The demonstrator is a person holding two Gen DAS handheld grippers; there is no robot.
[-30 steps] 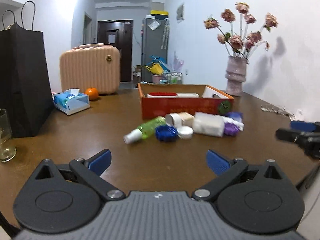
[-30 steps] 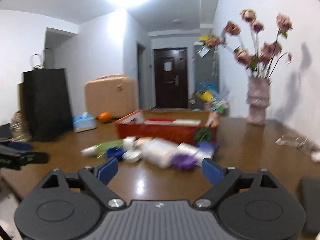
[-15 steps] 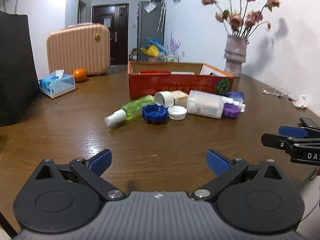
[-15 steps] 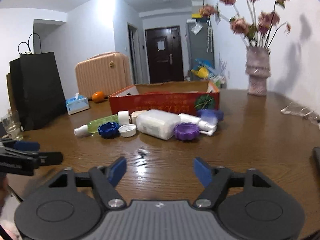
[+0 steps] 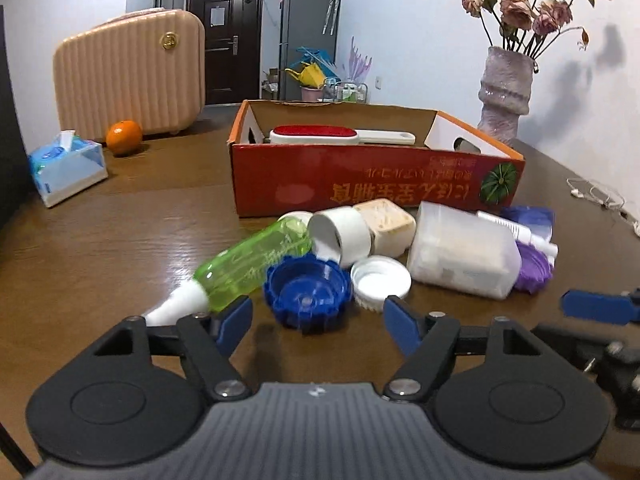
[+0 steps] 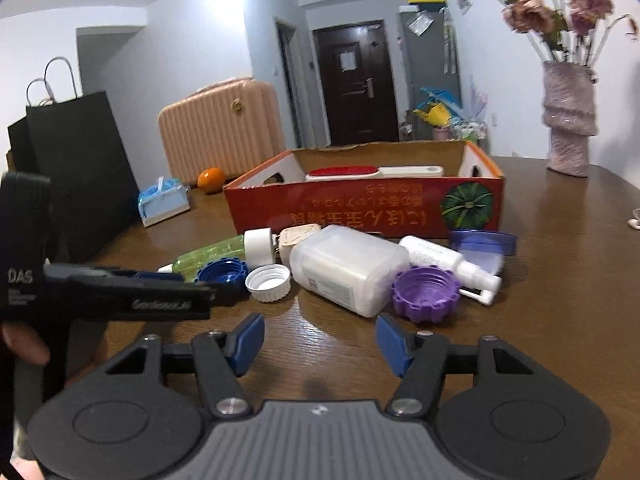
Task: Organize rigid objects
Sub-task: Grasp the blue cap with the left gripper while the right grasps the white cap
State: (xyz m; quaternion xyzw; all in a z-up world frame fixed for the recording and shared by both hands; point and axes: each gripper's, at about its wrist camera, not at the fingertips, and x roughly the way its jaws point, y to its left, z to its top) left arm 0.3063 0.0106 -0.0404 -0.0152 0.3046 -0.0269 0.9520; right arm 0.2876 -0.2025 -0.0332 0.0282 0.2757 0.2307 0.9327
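Progress looks slight to us: the red box (image 5: 376,184) holds only a lint brush (image 5: 340,136), as far as we can see into it, while the rest of the clutter lies loose on the table (image 5: 120,232) just in front of its near wall. Largest of that heap is a frosted white bottle (image 6: 348,268) on its side, then a green bottle (image 5: 248,266) also lying down, a small white spray bottle (image 6: 448,266), a beige square case (image 5: 386,224), a white cup (image 5: 340,236) tipped over, and finally three caps: blue (image 5: 308,294), purple (image 6: 426,294) and white (image 6: 268,282).

Our left gripper (image 5: 318,316) hovers low just short of the blue cap, jaws wide and holding nothing; our right gripper (image 6: 320,340) hangs before the white bottle, equally wide and bare. We judge nearly all the sorting remains.

Around us, the brown wooden table also carries a pink suitcase (image 5: 128,80), a black paper bag (image 6: 80,168), a vase of dried flowers (image 5: 506,96), a tissue pack (image 5: 66,168) and an orange (image 5: 124,138). Beyond are white walls, a dark door (image 6: 352,80) and a grey fridge (image 5: 308,28).
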